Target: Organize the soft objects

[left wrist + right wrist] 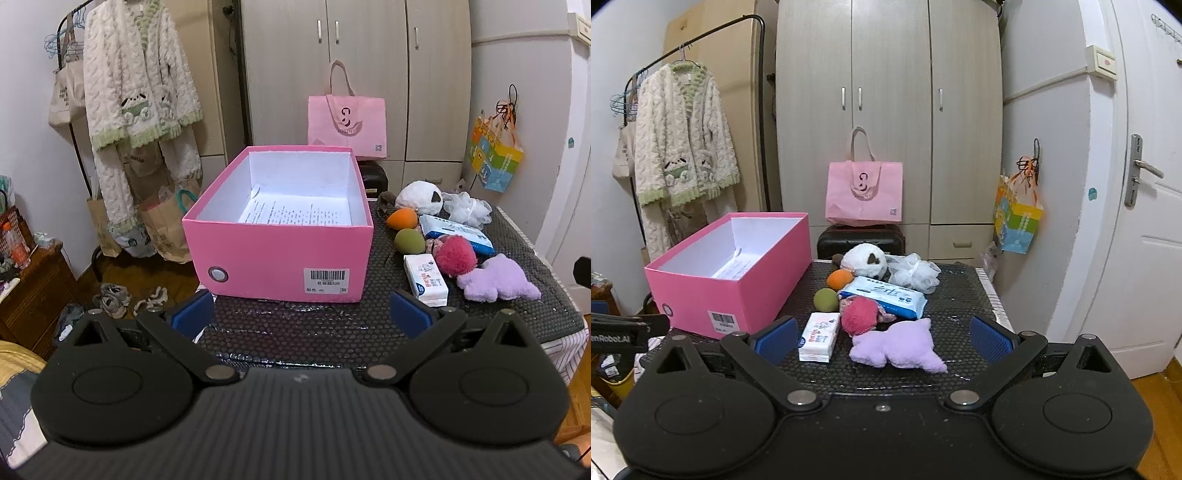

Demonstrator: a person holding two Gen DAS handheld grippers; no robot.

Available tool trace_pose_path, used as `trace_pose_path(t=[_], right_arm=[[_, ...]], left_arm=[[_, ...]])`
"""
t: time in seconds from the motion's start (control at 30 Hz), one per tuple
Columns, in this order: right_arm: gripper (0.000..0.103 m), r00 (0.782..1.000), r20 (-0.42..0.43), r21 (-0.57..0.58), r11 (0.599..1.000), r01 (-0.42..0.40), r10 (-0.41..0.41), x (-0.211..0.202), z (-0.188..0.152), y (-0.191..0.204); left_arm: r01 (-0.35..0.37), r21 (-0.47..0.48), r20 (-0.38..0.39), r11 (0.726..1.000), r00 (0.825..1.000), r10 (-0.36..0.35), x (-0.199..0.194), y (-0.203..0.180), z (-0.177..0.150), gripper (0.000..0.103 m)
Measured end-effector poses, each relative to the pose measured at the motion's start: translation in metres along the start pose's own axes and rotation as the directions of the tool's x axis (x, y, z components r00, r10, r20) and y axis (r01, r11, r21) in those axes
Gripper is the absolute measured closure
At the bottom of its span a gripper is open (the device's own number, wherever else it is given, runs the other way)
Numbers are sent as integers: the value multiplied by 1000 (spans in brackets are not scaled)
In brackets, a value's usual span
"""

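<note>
Left tool [301,314], seen through its own camera, stands wide apart and empty above the near edge of the bench [295,336]. Dead ahead of it sits the pink box [277,258], lid off, its long axis running straight away from the tool, with only a printed sheet on its floor. The soft things lie ahead and off to this tool's right: a purple plush [498,278] nearest, a pink pom-pom [456,254] just behind it, a white tissue pack [424,280] beside them, with more soft items heaped farther back.

Right tool [884,338], in its own view, is likewise spread open and holds nothing. Here the purple plush [897,347] lies directly ahead, between the lines of the two fingers, its long axis crosswise to them, the pink pom-pom [858,314] touching it behind and the tissue pack [820,336] just left. The pink box [731,280] stands ahead-left. By my reading the right tool is nearer the pile and should pick first. Only the left view shows the box floor fully; only the right shows the plush squarely.
</note>
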State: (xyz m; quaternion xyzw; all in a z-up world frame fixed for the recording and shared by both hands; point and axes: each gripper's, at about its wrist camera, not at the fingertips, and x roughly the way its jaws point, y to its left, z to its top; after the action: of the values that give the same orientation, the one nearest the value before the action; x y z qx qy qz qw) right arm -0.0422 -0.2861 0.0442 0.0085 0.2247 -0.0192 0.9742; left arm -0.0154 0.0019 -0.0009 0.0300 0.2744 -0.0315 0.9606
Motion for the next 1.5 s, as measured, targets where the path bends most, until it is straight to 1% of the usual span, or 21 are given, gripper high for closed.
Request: trace_pose_path(t=[0.17, 0.3, 0.4, 0.5, 0.8, 1.1, 1.2, 1.33, 1.5], right_arm=[[1, 1000, 5, -13, 1000, -1, 1, -1, -2, 2], [1, 999, -12, -17, 998, -52, 52, -1, -4, 2], [0, 999, -12, -21, 998, -52, 52, -3, -5, 2], [0, 999, -15, -31, 998, -49, 48, -4, -6, 2], [0, 995, -64, -6, 997, -77, 77, 3, -8, -3], [0, 991, -96, -7, 996, -93, 92, 9, -9, -4], [0, 991, -92, -12, 995, -98, 97, 9, -11, -4], [0, 994, -65, -25, 996, -89, 87, 7, -11, -4], [0, 998, -30, -23, 998, -64, 63, 6, -10, -8]], left_arm=[[24, -6, -9, 1000, 1000, -24, 0, 0, -3, 0], [58, -19, 7, 998, 998, -57, 0, 2, -6, 0], [79, -33, 18, 996, 997, -79, -1, 2, -7, 0], [81, -34, 23, 996, 996, -80, -2, 3, -8, 0], [85, -50, 23, 995, 996, -84, -1, 6, -8, 0], [80, -43, 15, 996, 997, -79, 2, 4, -9, 0], [78, -40, 12, 996, 997, -77, 4, 3, -10, 0], [76, -39, 9, 996, 997, -75, 5, 3, -10, 0], [76, -36, 9, 996, 997, -75, 5, 2, -10, 0]])
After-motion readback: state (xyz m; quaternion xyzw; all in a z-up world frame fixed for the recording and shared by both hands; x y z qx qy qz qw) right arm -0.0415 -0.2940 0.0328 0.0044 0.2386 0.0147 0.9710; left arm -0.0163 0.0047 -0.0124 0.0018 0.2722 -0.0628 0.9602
